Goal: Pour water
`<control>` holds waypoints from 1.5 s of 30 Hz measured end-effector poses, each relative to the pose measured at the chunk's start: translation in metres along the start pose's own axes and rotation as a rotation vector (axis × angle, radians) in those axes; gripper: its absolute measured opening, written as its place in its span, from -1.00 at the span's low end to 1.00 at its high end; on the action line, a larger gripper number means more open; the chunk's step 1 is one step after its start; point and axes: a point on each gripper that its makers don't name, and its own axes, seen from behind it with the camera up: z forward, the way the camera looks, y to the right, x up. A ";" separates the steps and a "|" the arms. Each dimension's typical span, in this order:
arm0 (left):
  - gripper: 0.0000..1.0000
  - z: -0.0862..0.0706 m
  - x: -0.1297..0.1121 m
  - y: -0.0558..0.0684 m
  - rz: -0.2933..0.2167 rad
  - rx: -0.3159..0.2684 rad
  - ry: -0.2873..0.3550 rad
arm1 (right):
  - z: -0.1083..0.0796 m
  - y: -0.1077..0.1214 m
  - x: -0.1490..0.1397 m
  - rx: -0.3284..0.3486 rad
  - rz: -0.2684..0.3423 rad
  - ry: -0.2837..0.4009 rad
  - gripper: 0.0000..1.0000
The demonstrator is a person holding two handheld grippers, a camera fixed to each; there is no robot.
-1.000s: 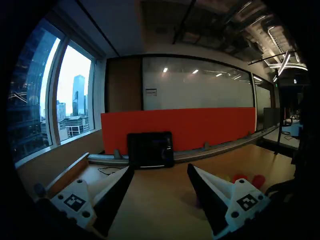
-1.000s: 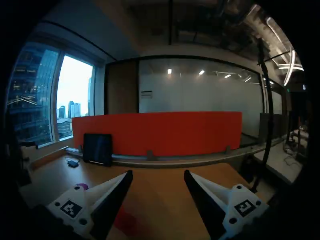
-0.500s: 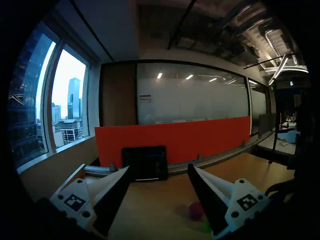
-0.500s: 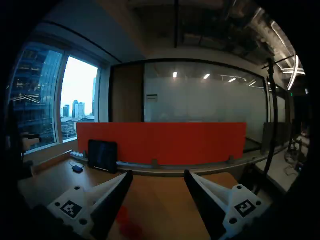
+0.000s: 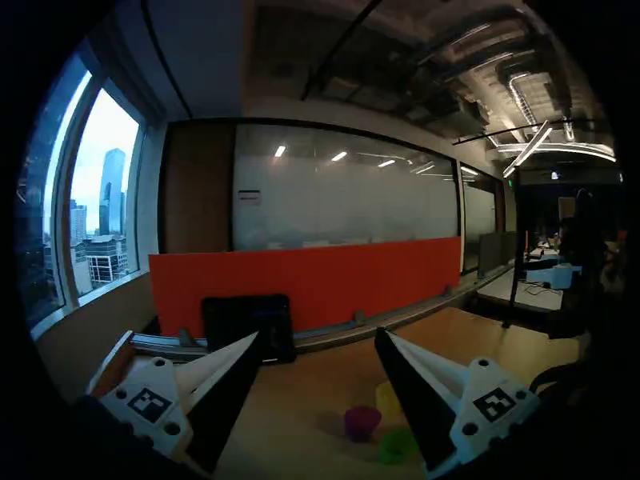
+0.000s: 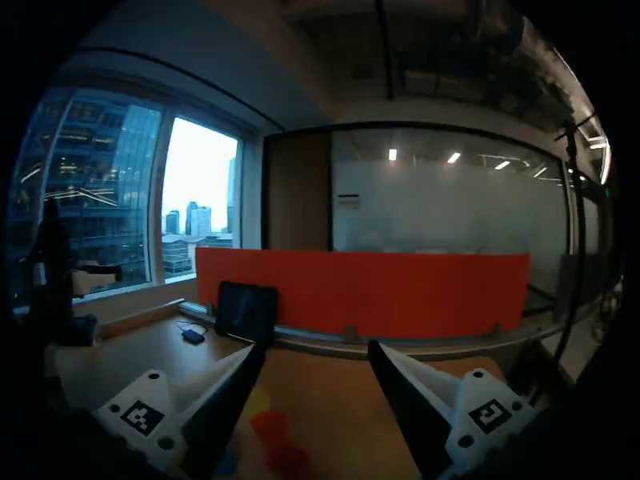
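On the desk (image 5: 312, 400), a purple cup (image 5: 362, 422) sits between the parted fingers (image 5: 220, 384) of your left gripper (image 5: 317, 332); your right gripper (image 6: 316, 343), equally parted, frames a red cup (image 6: 272, 424).

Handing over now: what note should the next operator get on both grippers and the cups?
Left gripper: open, empty, above the wooden desk.
Right gripper: open, empty.
Things: purple cup, yellow cup and green cup sit close together just ahead of the left gripper; red cups lie low between the right gripper's fingers.
Done: nothing gripped, nothing poured.
Left: grasp a cup, then pour.
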 end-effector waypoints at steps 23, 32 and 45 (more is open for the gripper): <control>0.97 -0.002 -0.024 0.050 0.005 -0.237 -0.042 | -0.008 -0.077 -0.007 0.315 -0.032 -0.030 0.98; 0.97 -0.001 -0.051 0.058 0.015 -0.278 -0.079 | -0.008 -0.093 -0.030 0.390 -0.047 -0.076 0.98; 0.97 0.009 -0.107 0.061 0.062 -0.304 -0.150 | -0.008 -0.109 -0.089 0.471 -0.120 -0.176 0.98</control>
